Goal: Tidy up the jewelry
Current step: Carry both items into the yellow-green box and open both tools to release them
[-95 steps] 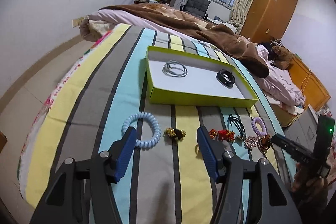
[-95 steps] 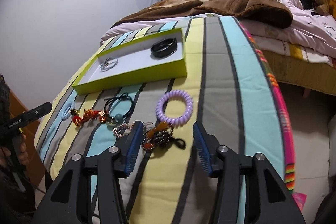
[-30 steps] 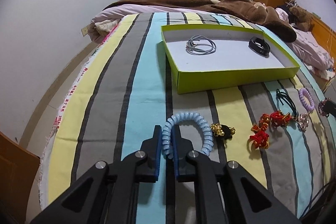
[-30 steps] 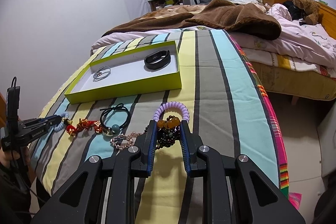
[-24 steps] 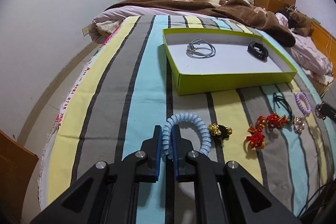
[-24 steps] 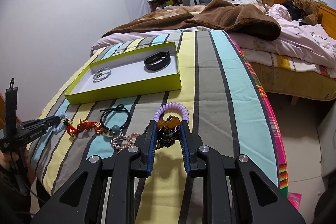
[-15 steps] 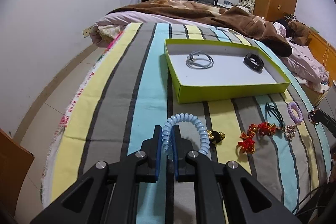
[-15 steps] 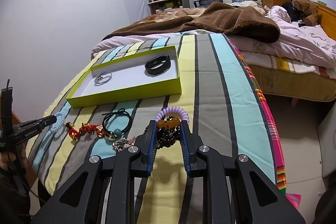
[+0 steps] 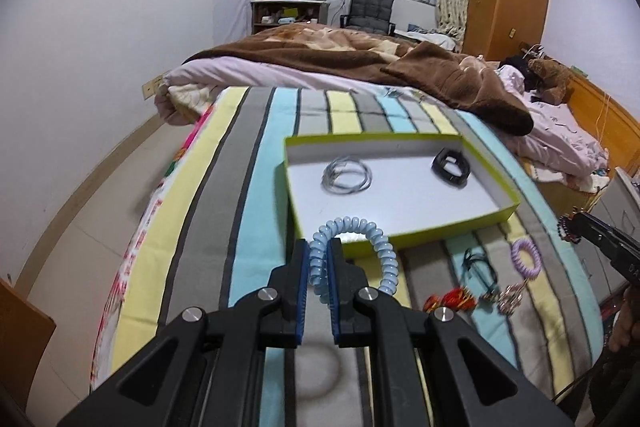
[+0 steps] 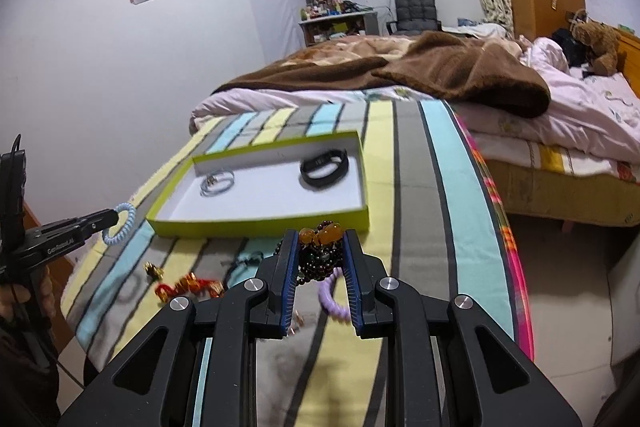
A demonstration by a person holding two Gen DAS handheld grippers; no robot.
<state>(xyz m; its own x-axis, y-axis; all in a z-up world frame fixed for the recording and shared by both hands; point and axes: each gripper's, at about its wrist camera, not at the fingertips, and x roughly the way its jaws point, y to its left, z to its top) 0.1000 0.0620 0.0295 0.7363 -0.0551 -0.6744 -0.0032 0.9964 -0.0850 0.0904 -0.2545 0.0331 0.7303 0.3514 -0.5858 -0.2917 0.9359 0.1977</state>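
My left gripper (image 9: 319, 259) is shut on a light blue coil hair tie (image 9: 376, 243) and holds it in the air just before the near wall of the green box (image 9: 404, 241). The box holds a silver bangle set (image 9: 347, 175) and a black band (image 9: 452, 167). My right gripper (image 10: 320, 247) is shut on a dark bead bracelet with amber beads (image 10: 322, 253), lifted above the striped bedspread near the box's front edge (image 10: 260, 227). The left gripper with the blue tie shows at the left of the right wrist view (image 10: 120, 217).
On the bedspread lie a purple coil tie (image 9: 525, 259), a black hair tie (image 9: 478, 265), a red and gold ornament (image 9: 452, 301), a silver chain piece (image 9: 508, 297) and a small gold and black piece (image 10: 154, 271). A brown blanket (image 9: 360, 63) lies behind the box. The bed edges drop off left and right.
Both grippers closed on their items and lifted them off the bedspread. Over the last second both have risen and moved forward toward the green box.
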